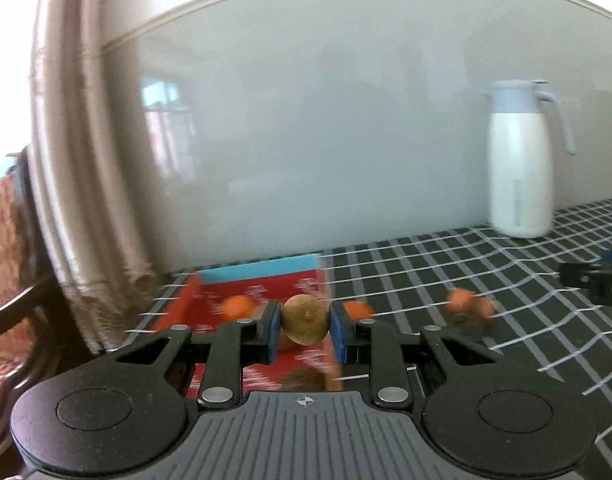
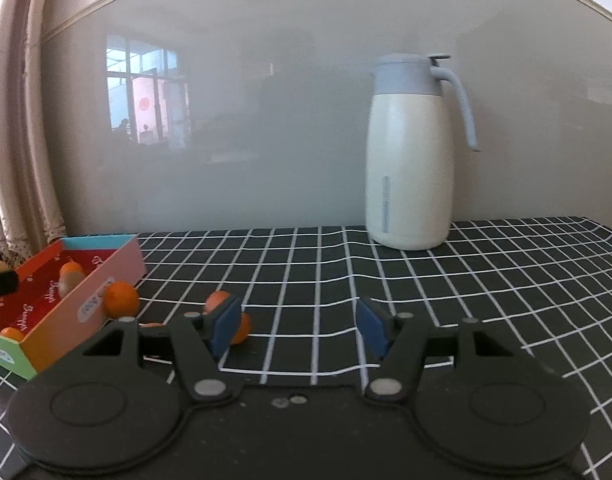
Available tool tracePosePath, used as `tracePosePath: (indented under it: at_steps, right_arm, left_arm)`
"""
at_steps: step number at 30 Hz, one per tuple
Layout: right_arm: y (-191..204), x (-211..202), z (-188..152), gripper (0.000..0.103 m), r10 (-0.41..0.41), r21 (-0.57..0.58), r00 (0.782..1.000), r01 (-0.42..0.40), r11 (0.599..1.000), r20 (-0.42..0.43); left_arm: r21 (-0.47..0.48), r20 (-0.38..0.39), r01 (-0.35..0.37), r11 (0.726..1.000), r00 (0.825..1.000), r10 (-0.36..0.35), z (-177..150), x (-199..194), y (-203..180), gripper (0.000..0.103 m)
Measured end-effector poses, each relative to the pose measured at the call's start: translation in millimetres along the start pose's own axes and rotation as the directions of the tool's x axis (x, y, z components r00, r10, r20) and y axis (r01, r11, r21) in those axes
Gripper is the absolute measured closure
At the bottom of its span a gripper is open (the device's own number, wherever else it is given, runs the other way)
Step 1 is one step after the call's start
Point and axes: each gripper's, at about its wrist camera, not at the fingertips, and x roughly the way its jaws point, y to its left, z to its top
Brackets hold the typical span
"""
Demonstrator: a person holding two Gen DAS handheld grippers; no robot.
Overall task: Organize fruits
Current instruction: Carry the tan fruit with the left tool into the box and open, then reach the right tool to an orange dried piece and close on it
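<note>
My left gripper is shut on a brown kiwi and holds it above the red-lined box. An orange lies in the box; more oranges sit on the cloth to the right. In the right wrist view the box stands at the left with a kiwi and an orange inside. One orange rests against its wall, others lie by my left blue pad. My right gripper is open and empty over the checked cloth.
A white and blue thermos jug stands at the back against the glossy wall. A beige curtain hangs at the left. The black checked tablecloth covers the table. The other gripper's tip shows at the right edge.
</note>
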Motion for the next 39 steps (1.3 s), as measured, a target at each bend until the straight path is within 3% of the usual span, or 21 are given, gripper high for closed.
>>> tracePosePath:
  at_steps: [6,12,23,28,29,32,33,37,39]
  right_arm:
    - [19.3,3.1,-1.5,0.04,0.026,-0.026,1.0,-0.026,0.999,0.0]
    - [27.3,4.2,-4.0,0.04,0.033,-0.041,0.999,-0.033,0.999,-0.005]
    - [21.1,-2.8,-3.8,0.04,0.031,-0.046,1.0,-0.031,0.998,0.004]
    - [14.1,-9.4,-2.7,0.033,0.029,-0.043,0.999,-0.028,0.999,0.016]
    - [13.3,-10.6,-2.6,0.032,0.031,-0.045,0.999,-0.03,0.999,0.019]
    - [11.5,-13.3,-2.2,0.032,0.031,-0.057,0.999,-0.029,0.998,0.026]
    - [10.3,-14.6,-2.2,0.032,0.031,-0.059,0.999,-0.03,0.998,0.028]
    - [8.5,-18.3,-1.3,0.031,0.039,-0.064,0.999,-0.037,0.997,0.036]
    - [8.6,-20.5,-1.0,0.031,0.049,-0.072,0.998,-0.046,0.996,0.041]
  left_arm:
    - [-0.054,-0.027,-0.104,0.993,0.994,0.103,-10.6,11.4,50.9,0.077]
    - [-0.102,-0.092,-0.146,0.984,0.986,0.137,-24.7,29.5,80.9,0.077]
    - [-0.099,-0.138,-0.152,0.983,0.981,0.137,-31.0,40.7,73.4,0.077]
    - [-0.078,-0.115,-0.146,0.986,0.984,0.137,-26.4,35.1,64.7,0.076]
    - [-0.074,-0.112,-0.142,0.987,0.985,0.133,-25.7,33.9,62.4,0.072]
    - [-0.059,-0.08,-0.152,0.987,0.986,0.147,-23.4,28.1,55.6,0.038]
    - [-0.051,-0.064,-0.162,0.985,0.985,0.159,-22.2,25.7,52.8,0.032]
    - [-0.051,-0.021,-0.146,0.988,0.989,0.145,-17.3,15.8,43.3,0.03]
    - [-0.061,0.009,-0.131,0.989,0.991,0.132,-15.9,8.4,38.6,0.023]
